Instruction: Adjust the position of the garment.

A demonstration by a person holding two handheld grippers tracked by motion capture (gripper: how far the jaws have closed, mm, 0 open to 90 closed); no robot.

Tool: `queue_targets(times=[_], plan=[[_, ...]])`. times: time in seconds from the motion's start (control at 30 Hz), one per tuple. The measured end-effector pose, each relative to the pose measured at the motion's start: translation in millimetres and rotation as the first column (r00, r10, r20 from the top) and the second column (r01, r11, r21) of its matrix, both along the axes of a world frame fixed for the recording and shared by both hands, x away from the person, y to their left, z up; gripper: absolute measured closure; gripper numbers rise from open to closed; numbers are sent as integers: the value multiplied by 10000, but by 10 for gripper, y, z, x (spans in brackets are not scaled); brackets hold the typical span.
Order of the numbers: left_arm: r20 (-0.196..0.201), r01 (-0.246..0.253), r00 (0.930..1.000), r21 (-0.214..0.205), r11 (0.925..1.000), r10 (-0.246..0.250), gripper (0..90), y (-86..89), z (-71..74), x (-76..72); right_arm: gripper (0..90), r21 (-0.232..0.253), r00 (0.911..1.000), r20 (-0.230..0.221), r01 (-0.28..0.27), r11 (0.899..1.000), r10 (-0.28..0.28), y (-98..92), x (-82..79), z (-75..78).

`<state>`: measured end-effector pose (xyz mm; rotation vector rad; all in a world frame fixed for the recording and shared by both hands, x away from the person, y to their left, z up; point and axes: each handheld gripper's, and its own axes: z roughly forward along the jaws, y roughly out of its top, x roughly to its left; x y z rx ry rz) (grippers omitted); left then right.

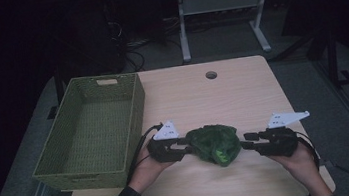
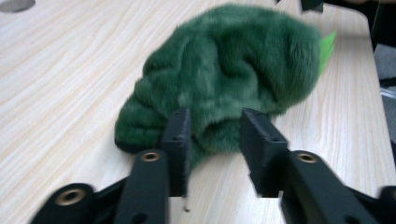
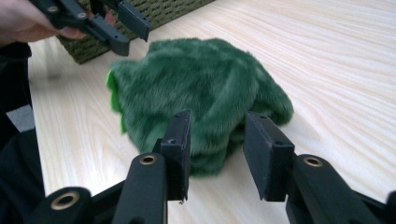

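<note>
A crumpled dark green furry cloth [image 1: 214,143] lies on the light wooden table [image 1: 242,94] near its front edge. A bright green patch [image 2: 327,46] shows at one side of the cloth. My left gripper [image 1: 187,145] is at the cloth's left end. In the left gripper view its jaws [image 2: 212,126] stand apart, with a fold of the fur [image 2: 224,79] between the tips and not pinched. My right gripper [image 1: 246,139] is at the cloth's right end, open [image 3: 217,128], with the edge of the fur [image 3: 201,88] just between its pads.
An empty green woven basket [image 1: 136,110] stands on the table's left side, close to my left hand. A round cable hole [image 1: 211,75] sits near the table's far edge. A metal table frame [image 1: 221,6] stands on the dark floor beyond.
</note>
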<state>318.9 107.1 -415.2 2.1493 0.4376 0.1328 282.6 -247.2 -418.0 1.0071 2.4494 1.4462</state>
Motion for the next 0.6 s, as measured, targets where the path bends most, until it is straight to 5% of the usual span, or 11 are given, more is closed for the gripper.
queue_targets(times=[0.13, 0.2, 0.3, 0.37, 0.6], plan=[[-548, 48, 9985, -50, 10000, -51, 479, -112, -12, 42, 583, -139, 9984, -554, -73, 9999, 65, 103, 155, -60], [-602, 50, 9982, 122, 9999, -43, 481, -177, -59, 61, 661, -297, 9963, -850, -140, 9995, 115, 142, 205, -112], [-513, 85, 9987, 468, 9989, -61, 653, -213, -118, 93, 822, -617, 9963, -836, -235, 9978, 183, 176, 197, -153], [-537, 48, 9986, 609, 9981, -15, 888, -212, -134, 107, 856, -717, 9958, -835, -429, 9965, 368, 190, 171, -157], [-358, -550, 9978, 395, 9977, 565, 900, -82, -42, 125, 857, -190, 9958, -725, -570, 9982, 554, 177, 86, -81]])
